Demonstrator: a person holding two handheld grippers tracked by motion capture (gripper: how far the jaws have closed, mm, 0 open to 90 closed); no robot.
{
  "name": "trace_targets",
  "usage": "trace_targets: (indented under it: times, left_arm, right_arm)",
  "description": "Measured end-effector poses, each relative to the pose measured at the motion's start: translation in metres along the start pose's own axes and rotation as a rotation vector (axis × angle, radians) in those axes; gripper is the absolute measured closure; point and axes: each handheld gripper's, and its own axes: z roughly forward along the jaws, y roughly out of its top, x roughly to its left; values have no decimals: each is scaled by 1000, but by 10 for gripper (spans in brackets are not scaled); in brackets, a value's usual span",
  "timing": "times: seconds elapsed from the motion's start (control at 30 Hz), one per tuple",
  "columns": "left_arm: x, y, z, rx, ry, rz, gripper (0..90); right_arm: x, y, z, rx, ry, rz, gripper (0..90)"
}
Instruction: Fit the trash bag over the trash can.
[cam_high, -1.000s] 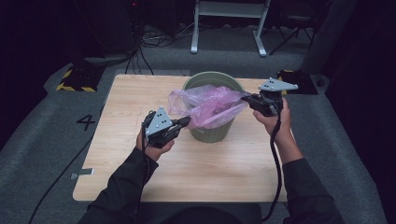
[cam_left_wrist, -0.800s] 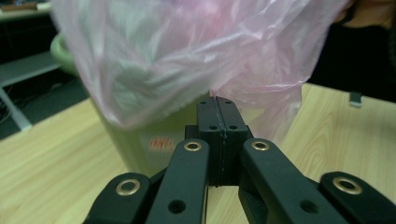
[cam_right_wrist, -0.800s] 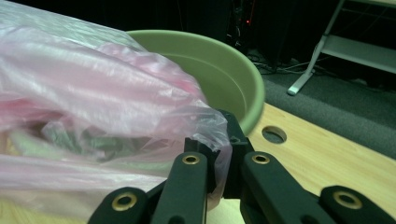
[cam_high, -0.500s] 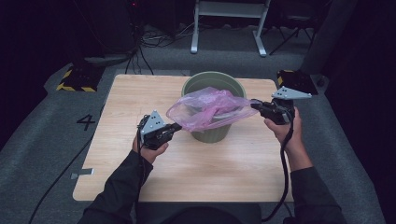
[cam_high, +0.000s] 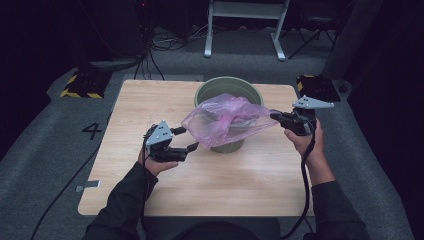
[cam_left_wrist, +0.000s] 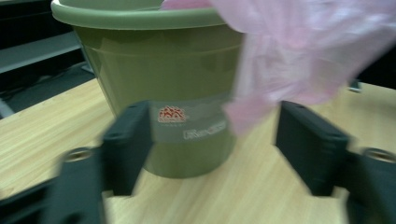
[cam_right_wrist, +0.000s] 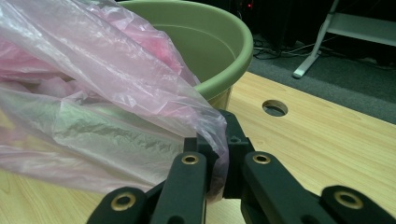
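Observation:
A green plastic bucket (cam_high: 216, 89) stands on the wooden table (cam_high: 135, 110), with a pink see-through bag (cam_high: 225, 120) draped over its front rim. My right gripper (cam_high: 274, 116) is shut on the bag's right edge and holds it stretched out to the right of the bucket. In the right gripper view the bag (cam_right_wrist: 107, 107) is pinched between the black jaws, with the bucket (cam_right_wrist: 210, 42) behind. My left gripper (cam_high: 186, 139) stands open, just left of the bag's hanging corner, with nothing in it. In the left gripper view the bucket (cam_left_wrist: 140, 65) and the bag (cam_left_wrist: 299, 51) lie ahead.
A round cable hole (cam_right_wrist: 274, 108) is cut in the tabletop beyond the bucket. A white metal frame (cam_high: 245, 25) and cables lie on the grey floor behind the table. A yellow-black striped block (cam_high: 80, 85) sits on the floor at the left.
My right gripper has pulled the bag's edge farther right, stretching it out of the bucket. My left gripper has let go of the bag, opened, and drawn back toward the left.

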Motion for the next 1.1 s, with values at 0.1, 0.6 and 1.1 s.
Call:
trace_targets:
  times: [0.1, 0.6, 1.1]
  left_arm:
    - [-6, 8, -25, -56, 6, -1, 194]
    - [21, 57, 4, -3, 200, -50, 542]
    - [86, 51, 24, 107, 241, -32, 871]
  right_arm:
    - [1, 0, -2, -6, -7, -3, 895]
    - [0, 4, 1, -16, -14, -19, 882]
    - [-29, -1, 10, 18, -111, 40, 900]
